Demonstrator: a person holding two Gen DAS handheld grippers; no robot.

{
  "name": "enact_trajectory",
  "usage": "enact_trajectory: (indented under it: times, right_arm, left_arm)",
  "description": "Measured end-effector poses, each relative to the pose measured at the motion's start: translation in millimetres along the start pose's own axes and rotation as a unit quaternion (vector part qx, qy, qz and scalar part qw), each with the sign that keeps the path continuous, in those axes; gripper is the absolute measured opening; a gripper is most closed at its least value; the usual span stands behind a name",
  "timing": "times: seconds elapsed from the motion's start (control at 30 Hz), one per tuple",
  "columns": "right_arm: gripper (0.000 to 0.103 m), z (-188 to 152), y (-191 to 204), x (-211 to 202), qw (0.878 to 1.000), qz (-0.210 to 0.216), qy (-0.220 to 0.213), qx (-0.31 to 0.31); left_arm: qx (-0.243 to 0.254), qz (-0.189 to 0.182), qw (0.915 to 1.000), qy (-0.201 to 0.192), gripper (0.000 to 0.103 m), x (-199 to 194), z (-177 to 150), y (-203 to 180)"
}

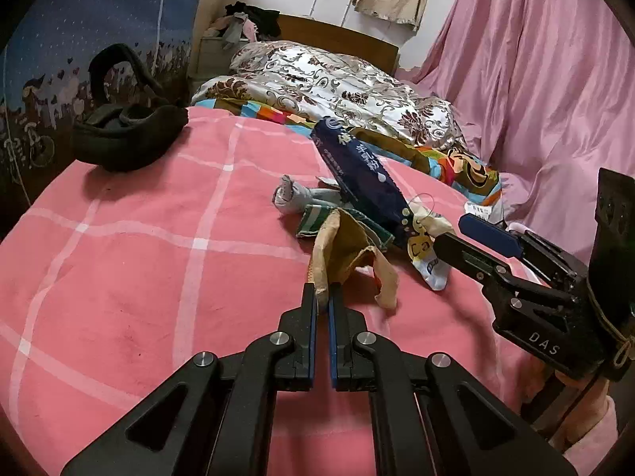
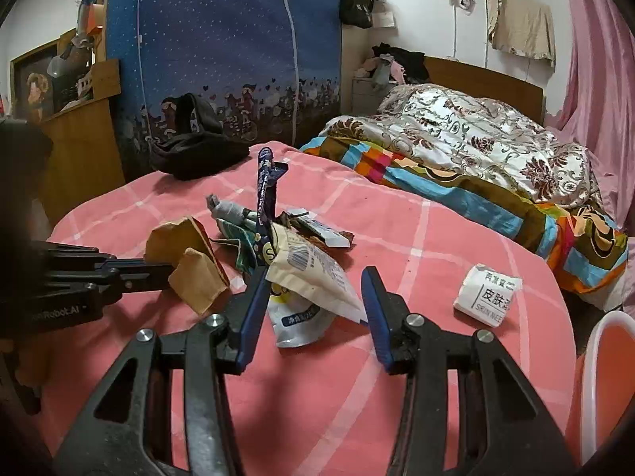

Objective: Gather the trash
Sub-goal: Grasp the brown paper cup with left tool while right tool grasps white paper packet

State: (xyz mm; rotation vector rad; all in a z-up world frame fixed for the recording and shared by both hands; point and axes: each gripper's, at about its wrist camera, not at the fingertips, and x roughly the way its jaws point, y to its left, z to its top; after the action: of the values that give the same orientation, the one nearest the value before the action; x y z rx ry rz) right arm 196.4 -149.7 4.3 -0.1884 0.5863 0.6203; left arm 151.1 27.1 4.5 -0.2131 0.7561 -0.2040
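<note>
pink checked bedsheet (image 1: pixel 119 277), floral quilt (image 1: pixel 337 75), black garment (image 1: pixel 127 139), pink curtain (image 1: pixel 535 59)

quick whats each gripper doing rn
left gripper: closed on the brown paper scrap
right gripper: open, holding nothing, the white wrapper between its fingers

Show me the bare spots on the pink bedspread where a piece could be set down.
Free: the wide stretch between the black garment and the left gripper, and the patch between the white packet and the right gripper. Crowded: the wrapper pile mid-bed, where the brown paper is pinched.
</note>
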Motion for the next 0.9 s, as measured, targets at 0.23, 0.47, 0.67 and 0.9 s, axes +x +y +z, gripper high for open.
enact_trajectory:
  times: [0.23,0.47,0.67,0.9]
  right_arm:
    - [0.039,0.0,0.1,4.1,1.000,0.012,0.008,0.005]
    - [0.023,-2.3,-4.7,-5.2,0.999,0.018,-0.006,0.028]
    - [0.014,-5.0,-16.4,-20.6,0.997,0.008,-0.030,0.074]
    - [0.010,-10.8,-33.1,-54.1,0.991,-0.005,-0.081,0.107]
  left_arm:
    - [0.008,-0.006,0.9997,-0.020,0.002,-10.4,-2.4,-5.3]
    - [0.011,-0.003,0.9992,-0.038,0.002,-16.6,-3.3,-8.0]
    - [0.019,-0.001,0.9981,-0.058,0.002,-25.4,-5.7,-14.5]
    - [0.028,-0.008,0.9955,-0.090,0.002,-39.4,-6.5,-26.8]
